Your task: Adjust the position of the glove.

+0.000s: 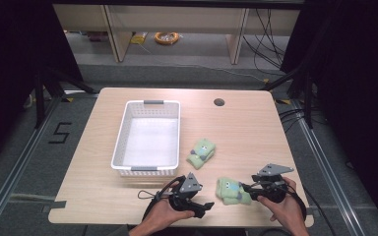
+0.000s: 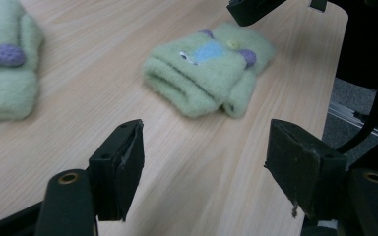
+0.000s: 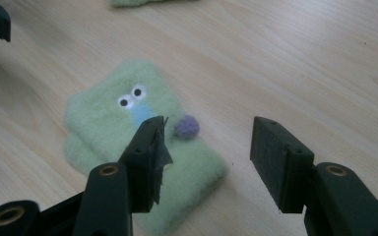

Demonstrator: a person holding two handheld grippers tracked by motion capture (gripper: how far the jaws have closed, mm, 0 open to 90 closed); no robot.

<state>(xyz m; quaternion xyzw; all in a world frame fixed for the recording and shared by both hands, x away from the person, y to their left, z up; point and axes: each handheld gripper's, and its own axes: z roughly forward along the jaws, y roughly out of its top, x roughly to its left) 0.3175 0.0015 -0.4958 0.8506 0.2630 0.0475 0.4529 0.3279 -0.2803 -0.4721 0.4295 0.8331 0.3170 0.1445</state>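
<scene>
The white basket [image 1: 147, 138] stands on the bench [image 1: 246, 128] and holds nothing. One green mitten [image 1: 201, 152] lies just right of the basket. A second green mitten [image 1: 231, 191] lies nearer the bench's front edge. The right claw [image 1: 245, 188] hovers over it, released. The left claw [image 1: 207, 207], also released, is just beside it.

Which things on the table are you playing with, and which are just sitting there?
In the job:
- nearer green mitten, with googly eyes and a purple pompom
- right gripper, jaws open beside it
- left gripper, jaws open, nothing between them

Just lying about:
- second green mitten
- white basket, nothing in it
- round hole in the table
- orange cable coil on the floor
</scene>
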